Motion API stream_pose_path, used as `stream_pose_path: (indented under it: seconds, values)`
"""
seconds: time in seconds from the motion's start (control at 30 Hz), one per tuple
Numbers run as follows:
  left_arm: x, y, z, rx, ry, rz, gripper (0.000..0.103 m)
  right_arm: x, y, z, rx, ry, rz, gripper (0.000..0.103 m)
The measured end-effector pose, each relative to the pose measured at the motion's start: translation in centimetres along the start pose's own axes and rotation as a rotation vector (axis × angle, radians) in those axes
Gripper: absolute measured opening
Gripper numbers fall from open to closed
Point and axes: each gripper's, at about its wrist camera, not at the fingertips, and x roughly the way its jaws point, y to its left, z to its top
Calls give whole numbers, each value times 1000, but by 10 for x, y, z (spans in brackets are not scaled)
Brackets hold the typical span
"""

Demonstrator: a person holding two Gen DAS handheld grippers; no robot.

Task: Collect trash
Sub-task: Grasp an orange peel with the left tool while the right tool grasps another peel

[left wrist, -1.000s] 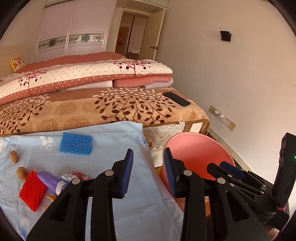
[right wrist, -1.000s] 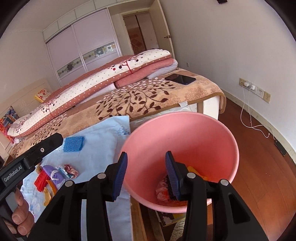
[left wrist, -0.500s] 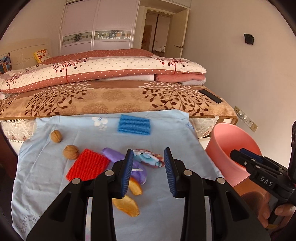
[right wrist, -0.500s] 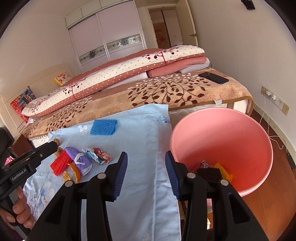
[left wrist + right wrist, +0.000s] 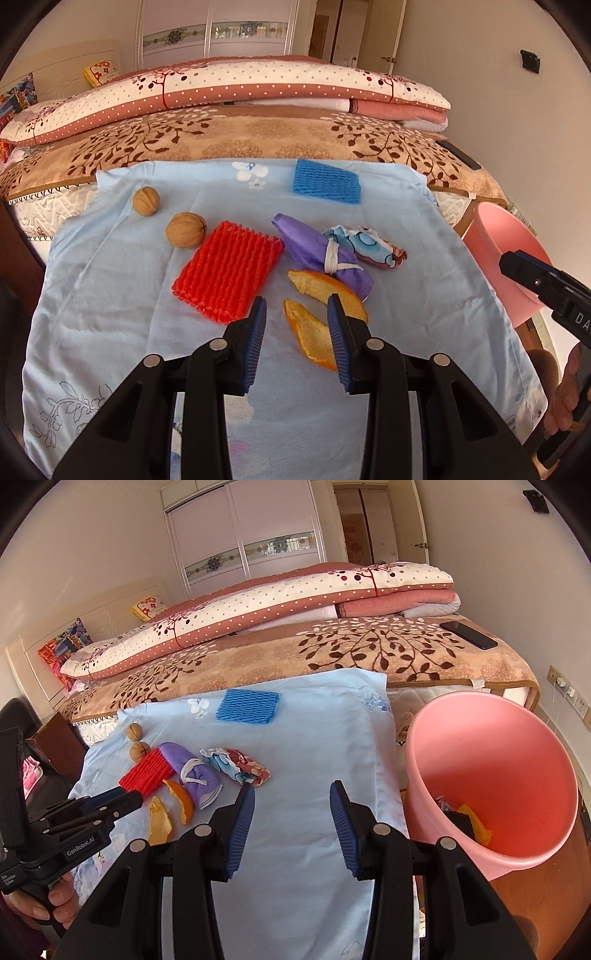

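On a light blue cloth [image 5: 110,302] lie two orange peels [image 5: 310,332], a red foam net [image 5: 227,273], a blue foam net [image 5: 327,182], a purple cloth roll [image 5: 317,251], a patterned wrapper [image 5: 369,249] and two walnuts [image 5: 185,229]. My left gripper [image 5: 297,343] is open, its fingers either side of the near peel. My right gripper [image 5: 291,827] is open and empty over the cloth, left of the pink bin [image 5: 517,775], which holds some trash [image 5: 465,821]. The peels [image 5: 162,818] also show in the right wrist view.
A bed with a brown leaf blanket [image 5: 258,140] and a folded dotted quilt [image 5: 258,85] lies behind the cloth. A black phone [image 5: 468,635] rests on the bed's right corner. Wall sockets [image 5: 565,690] and wooden floor are right of the bin.
Both grippers swung left, away from the bin and over the cloth. The left gripper came down close to the orange peels. Both stayed open.
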Motion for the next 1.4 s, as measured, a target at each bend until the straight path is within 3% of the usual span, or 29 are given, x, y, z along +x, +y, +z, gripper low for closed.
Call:
stream_pose_path:
  seconds: [0.2,0.37,0.43,0.47,0.53,0.6,0.97,1.17,1.4]
  values:
    - [30,-2,-4,-3,132,-12,34,1,2,5,-22,3,-6,42]
    - [33,-9,-4,13,141,-24,34,-2,4,21,-60,-10,-19,42]
    - [33,-12,-3,16,139,-45,28,-3,4,28,-74,-16,-23,42]
    - [33,-13,-3,20,138,-53,17,-4,4,31,-79,-20,-24,42]
    - [33,-14,-2,22,136,-64,10,-6,6,38,-85,-26,-21,42]
    - [30,-13,-1,15,120,-78,6,-8,7,44,-90,-29,-18,42]
    - [-12,10,26,-24,-22,-107,6,-5,29,66,-78,-31,33,42]
    - [-30,24,39,-14,-104,-64,6,17,56,51,-86,15,91,42]
    - [-40,45,44,-38,-146,-22,6,42,84,26,-92,84,163,42]
